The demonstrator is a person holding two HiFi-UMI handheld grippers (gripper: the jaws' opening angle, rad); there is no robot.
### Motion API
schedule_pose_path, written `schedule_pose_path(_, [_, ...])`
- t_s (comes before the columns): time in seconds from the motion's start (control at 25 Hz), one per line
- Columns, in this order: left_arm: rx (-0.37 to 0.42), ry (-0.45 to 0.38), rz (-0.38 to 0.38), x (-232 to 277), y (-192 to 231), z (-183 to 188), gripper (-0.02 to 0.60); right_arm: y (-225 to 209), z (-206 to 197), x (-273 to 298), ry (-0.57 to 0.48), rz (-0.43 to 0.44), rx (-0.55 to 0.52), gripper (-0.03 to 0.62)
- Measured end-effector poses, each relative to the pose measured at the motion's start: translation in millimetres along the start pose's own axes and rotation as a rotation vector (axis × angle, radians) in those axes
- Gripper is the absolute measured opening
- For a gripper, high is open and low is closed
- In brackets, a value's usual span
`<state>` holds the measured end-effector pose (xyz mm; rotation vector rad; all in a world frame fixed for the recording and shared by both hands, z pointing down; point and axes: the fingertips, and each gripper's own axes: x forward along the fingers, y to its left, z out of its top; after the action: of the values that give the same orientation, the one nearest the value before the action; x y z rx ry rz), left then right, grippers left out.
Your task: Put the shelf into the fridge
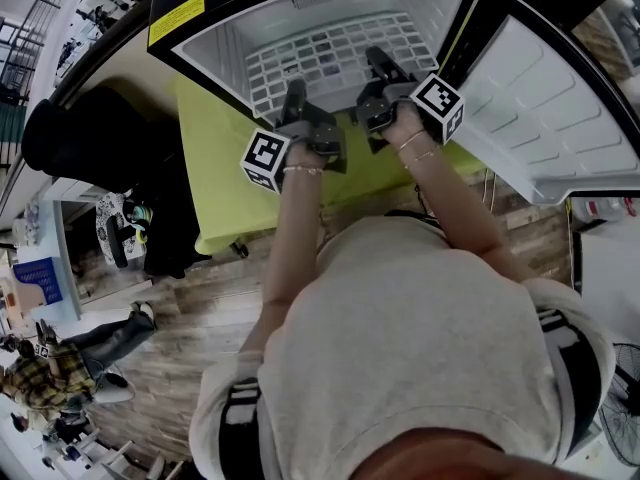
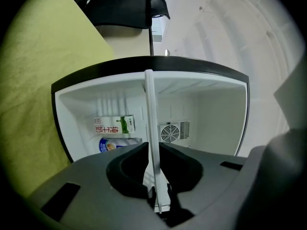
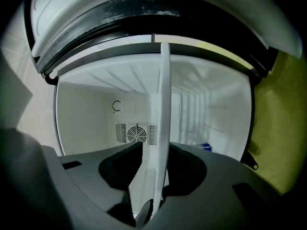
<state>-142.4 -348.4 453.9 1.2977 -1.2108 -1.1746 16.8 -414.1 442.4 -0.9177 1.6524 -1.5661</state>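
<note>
Clamped tight with the left gripper (image 1: 293,96) and the right gripper (image 1: 378,68) on the near edge of the shelf (image 1: 330,53). Held partly inside the fridge (image 1: 440,8), at its open mouth. Left to do, apparently: sliding fully in, then releasing.

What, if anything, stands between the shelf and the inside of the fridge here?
Nothing visible does. The door is open and the shelf, clamped in the left gripper and right gripper, is at the fridge mouth. A milk carton and a blue container inside sit off the shelf's plane.
</note>
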Motion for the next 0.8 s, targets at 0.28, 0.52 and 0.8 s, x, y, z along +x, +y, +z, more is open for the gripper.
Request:
schedule_pose_path(0.28, [-0.005, -0.007, -0.01, -13.1, -2.0, -1.6, 0.072, -7.4, -4.3, -16.3, -0.003, -0.034, 0.021, 0.109])
schedule_pose_path(0.52, [-0.006, -0.014, -0.022, -25.2, -0.7, -3.1, 0.042, -12.2, -3.6, -30.8, -0.018, -0.042, -0.013, 0.072])
schedule_pose_path(0.8, [-0.011, -0.019, -0.026, -32.4, -1.5, -3.8, 0.034, -13.9, -1.6, -41.6, -0.033, -0.044, -0.017, 0.052])
